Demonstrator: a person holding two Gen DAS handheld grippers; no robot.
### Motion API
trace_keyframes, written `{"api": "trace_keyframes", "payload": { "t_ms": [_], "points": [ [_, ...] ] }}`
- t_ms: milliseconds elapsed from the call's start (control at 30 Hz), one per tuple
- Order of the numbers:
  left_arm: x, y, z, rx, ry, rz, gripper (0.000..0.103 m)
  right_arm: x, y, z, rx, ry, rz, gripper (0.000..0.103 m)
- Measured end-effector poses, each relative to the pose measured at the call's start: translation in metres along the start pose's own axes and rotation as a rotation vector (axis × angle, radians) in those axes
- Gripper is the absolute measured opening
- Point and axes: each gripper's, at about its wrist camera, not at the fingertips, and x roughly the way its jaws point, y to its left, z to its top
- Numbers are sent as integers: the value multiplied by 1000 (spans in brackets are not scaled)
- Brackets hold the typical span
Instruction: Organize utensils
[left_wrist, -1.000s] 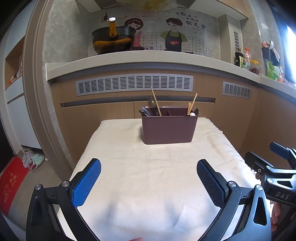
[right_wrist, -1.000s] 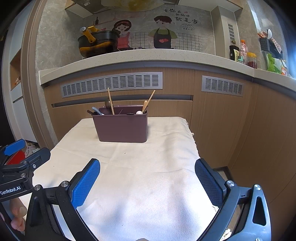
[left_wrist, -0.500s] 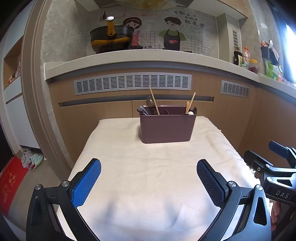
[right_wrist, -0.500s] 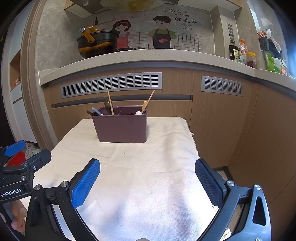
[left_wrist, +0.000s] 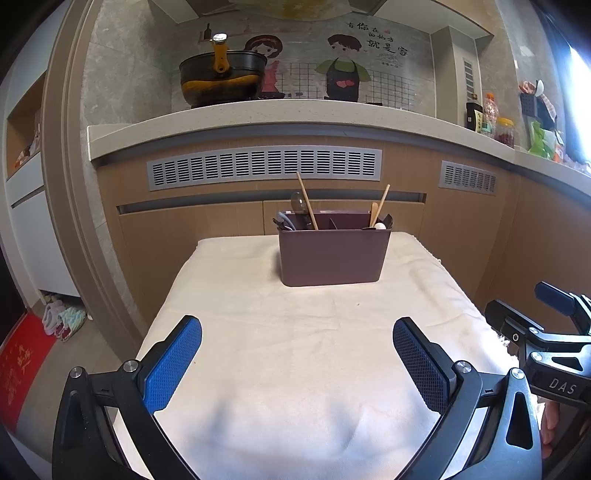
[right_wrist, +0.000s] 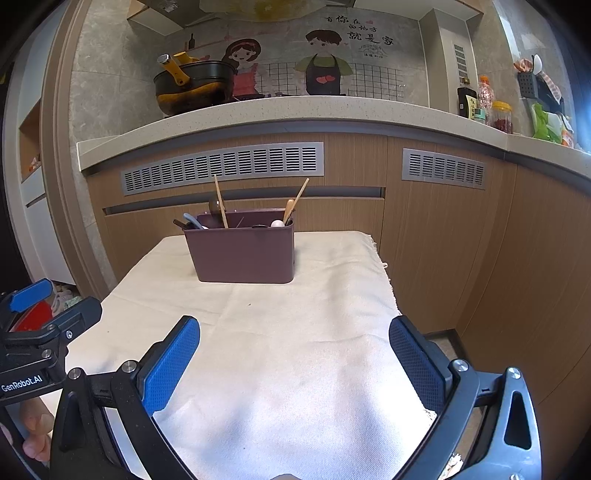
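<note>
While both tools are hovering low over the near end of the bench, the left gripper (left_wrist: 297, 356) is showing its jaws spread wide with nothing between them, and the right gripper (right_wrist: 294, 350) is doing the same, blue pads apart over bare cream cloth (right_wrist: 295, 332). Writing is reading clearly: "DAS" on the right tool's body in the left view, "GenRobot.AI" on the left tool's body in the right view. The cloth is lying open and uncluttered between the jaws and the far end, its frayed right edge (right_wrist: 386, 280) running just beside the wooden cabinet fronts (right_wrist: 517, 240). Well ahead, near the far edge, the brown utensil caddy (left_wrist: 332, 254) is standing upright, holding chopsticks (left_wrist: 306, 201) leaning left and right, plus spoons whose details are too small to tell. Beyond, a pot (left_wrist: 221, 79) is sitting on the stone counter (left_wrist: 277, 114), under a cartoon wall panel carrying Chinese characters.
</note>
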Motion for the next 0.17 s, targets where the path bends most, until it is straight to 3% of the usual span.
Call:
{"api": "trace_keyframes", "payload": {
  "t_ms": [167],
  "points": [
    [1, 0, -2, 8, 3, 2, 103, 1, -1, 0, 4, 2, 1, 103]
  ]
}}
